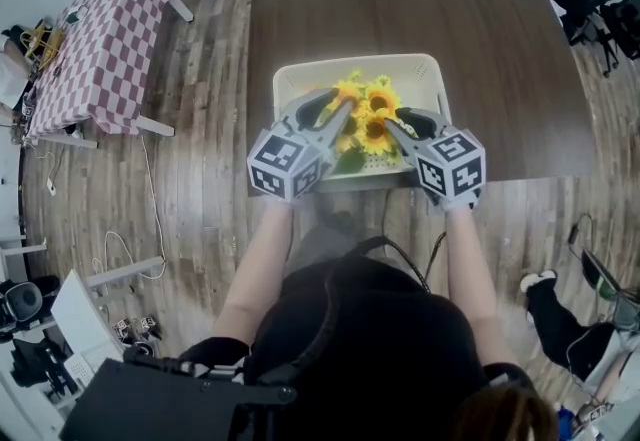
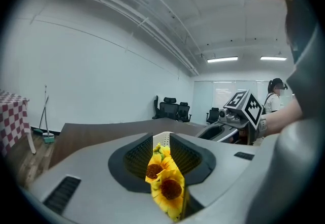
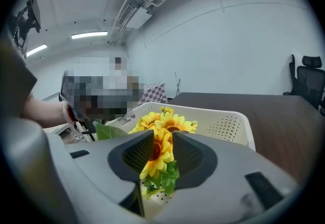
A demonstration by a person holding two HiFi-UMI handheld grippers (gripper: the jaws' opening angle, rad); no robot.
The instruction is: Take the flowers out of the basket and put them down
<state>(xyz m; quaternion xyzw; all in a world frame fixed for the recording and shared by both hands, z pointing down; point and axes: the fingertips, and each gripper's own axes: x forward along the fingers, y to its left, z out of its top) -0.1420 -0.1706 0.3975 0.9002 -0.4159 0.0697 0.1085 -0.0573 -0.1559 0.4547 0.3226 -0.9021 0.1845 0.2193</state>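
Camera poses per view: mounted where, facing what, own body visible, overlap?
Head view: on head, steeply down at basket of flowers; forearms, left hand-held gripper, right hand-held gripper show.
Left gripper view: on left one, along open jaws toward flowers; right forearm shows.
Right gripper view: on right one, along open jaws into basket; left arm shows.
All share the flowers.
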